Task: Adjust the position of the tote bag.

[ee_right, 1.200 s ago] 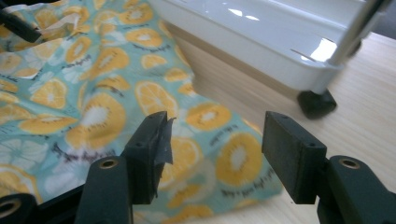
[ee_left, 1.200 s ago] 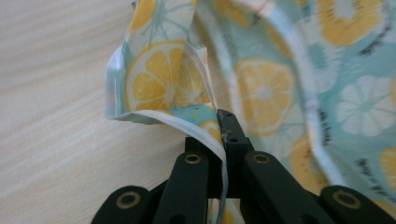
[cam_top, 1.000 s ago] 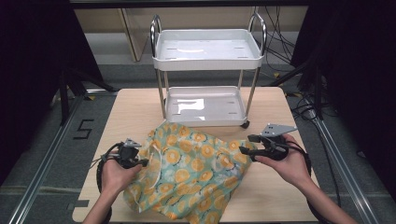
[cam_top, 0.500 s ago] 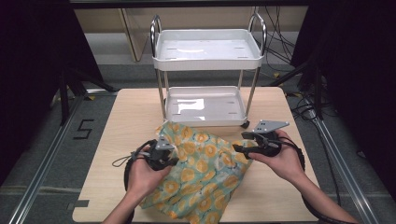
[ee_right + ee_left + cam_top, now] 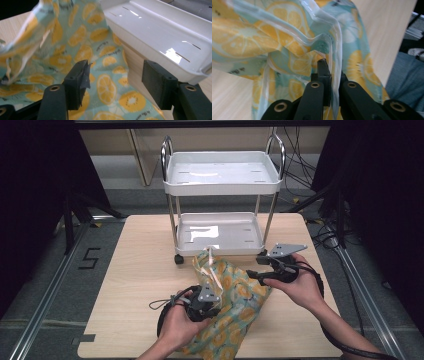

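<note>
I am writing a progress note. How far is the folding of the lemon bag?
Done: the left gripper is shut on the bag's clear edge. In hand: that edge is lifted over the lemon-print bag, which looks half folded. Left: the right gripper is open, holding nothing; the bag lies rumpled, not flat.

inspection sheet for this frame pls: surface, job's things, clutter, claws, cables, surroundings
Surface: light wooden table, bare around the work.
Job's things: lemon-print bag, crumpled in front of the white two-tier cart standing on the table.
Clutter: nothing seen.
Claws: left claw shut on the bag's clear edge; right claw open over the bag, nothing gripped.
Cables: one loops by the left hand; one trails from the right claw along the forearm; more hang behind the cart.
Surroundings: grey floor with a "5" marking, metal rails, dark sides.
</note>
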The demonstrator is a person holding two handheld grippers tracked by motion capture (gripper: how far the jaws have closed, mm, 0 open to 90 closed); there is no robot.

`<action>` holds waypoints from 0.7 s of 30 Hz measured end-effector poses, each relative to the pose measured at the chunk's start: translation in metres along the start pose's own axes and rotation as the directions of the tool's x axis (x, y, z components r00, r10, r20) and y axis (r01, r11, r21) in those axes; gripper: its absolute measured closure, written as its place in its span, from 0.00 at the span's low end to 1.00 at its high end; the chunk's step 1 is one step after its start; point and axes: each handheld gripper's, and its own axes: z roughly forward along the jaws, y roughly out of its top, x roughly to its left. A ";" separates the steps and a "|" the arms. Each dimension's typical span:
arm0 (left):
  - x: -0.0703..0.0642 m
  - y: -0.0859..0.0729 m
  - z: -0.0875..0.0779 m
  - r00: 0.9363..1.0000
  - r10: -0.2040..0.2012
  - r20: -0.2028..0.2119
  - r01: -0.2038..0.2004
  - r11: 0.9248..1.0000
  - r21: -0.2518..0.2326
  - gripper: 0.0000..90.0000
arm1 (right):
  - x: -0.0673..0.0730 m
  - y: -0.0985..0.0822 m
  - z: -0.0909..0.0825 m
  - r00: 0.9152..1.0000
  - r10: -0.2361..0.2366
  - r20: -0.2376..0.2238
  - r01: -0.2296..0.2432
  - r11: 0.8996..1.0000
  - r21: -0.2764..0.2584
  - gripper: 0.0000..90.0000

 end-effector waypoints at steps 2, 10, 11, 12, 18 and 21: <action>-0.004 0.000 0.002 1.000 -0.004 0.002 0.004 1.000 -0.001 0.99 | 0.001 0.002 0.001 1.000 0.001 0.003 -0.001 1.000 -0.007 0.43; -0.014 -0.002 0.007 0.997 0.060 0.045 -0.062 0.997 0.041 0.99 | 0.001 0.025 0.001 1.000 -0.011 0.009 0.011 0.999 -0.047 0.44; -0.015 -0.002 0.007 0.996 0.070 0.046 -0.072 0.996 0.046 0.99 | 0.000 0.028 0.000 1.000 -0.012 0.009 0.013 0.998 -0.056 0.44; -0.017 -0.002 0.008 0.997 0.061 0.054 -0.063 0.997 0.036 0.99 | -0.001 0.034 -0.001 1.000 -0.007 0.009 0.008 0.998 -0.061 0.44; -0.020 -0.002 0.009 0.995 0.078 0.062 -0.082 0.995 0.048 0.99 | -0.003 0.042 0.011 1.000 0.000 -0.023 -0.001 0.999 -0.039 0.46; -0.021 -0.002 0.010 0.994 0.079 0.071 -0.083 0.995 0.055 0.99 | -0.004 0.041 0.018 0.999 0.021 -0.037 -0.020 1.000 0.004 0.46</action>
